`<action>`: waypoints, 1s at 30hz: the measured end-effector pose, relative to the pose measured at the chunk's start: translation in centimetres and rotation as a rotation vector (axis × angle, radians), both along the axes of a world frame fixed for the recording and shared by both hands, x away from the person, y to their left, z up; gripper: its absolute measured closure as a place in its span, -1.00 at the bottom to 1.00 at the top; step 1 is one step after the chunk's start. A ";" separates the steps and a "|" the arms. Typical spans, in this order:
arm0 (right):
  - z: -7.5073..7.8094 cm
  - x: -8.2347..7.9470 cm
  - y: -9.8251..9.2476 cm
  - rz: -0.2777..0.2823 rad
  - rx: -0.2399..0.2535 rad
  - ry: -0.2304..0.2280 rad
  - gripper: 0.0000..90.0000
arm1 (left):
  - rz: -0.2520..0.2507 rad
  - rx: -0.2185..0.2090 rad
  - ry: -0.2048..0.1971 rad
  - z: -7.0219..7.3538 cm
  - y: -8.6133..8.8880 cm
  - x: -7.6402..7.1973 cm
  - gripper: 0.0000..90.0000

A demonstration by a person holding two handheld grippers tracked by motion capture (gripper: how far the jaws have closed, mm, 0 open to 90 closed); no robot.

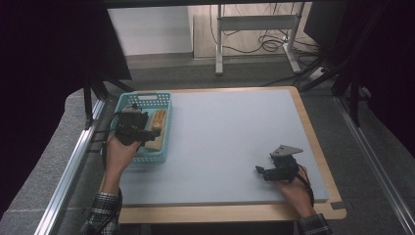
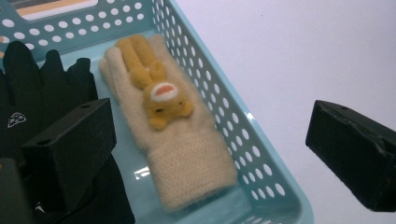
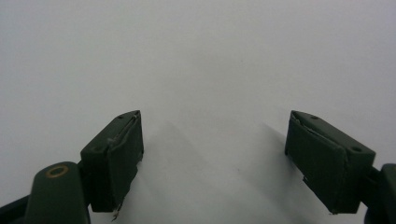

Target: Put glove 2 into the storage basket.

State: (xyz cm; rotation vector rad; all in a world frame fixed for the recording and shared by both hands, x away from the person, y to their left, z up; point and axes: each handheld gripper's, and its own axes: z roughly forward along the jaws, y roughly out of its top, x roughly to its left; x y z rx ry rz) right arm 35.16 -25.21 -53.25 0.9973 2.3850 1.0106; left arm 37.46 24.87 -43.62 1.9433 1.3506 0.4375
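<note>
While the left gripper (image 2: 210, 140) hangs wide-jawed over the perforated turquoise plastic basket (image 2: 261, 163), a fuzzy cream knit glove (image 2: 187, 154) lies inside beside black gloves (image 2: 42, 88); the right gripper (image 3: 212, 158) gapes over matte grey tabletop (image 1: 230, 142).

Glossy plastic basket (image 2: 261, 154), fuzzy knit glove (image 2: 187, 158)

I see a light blue perforated basket (image 1: 165, 100) sitting at the bench's far left corner. Inside it, a cream knitted glove (image 2: 187, 158) lies flat along the basket's right wall, fingers pointing to the far end, ribbed cuff nearest me. An orange animal figure (image 2: 161, 98) is sewn on its back. A black glove (image 2: 28, 88) lies beside it, to its left.
</note>
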 end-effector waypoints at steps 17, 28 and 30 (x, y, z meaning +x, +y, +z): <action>0.0 0.0 0.0 -0.001 -0.001 0.001 -0.59 | -0.041 0.020 -0.032 -0.1 -2.3 -0.9 -0.98; 0.0 0.0 0.0 0.000 -0.001 -0.002 -0.59 | -0.068 0.025 -0.040 -0.2 -3.8 -1.1 -0.99; 0.0 0.0 0.0 -0.001 -0.001 0.000 -0.59 | -0.072 0.025 -0.040 -0.2 -4.1 -1.1 -0.99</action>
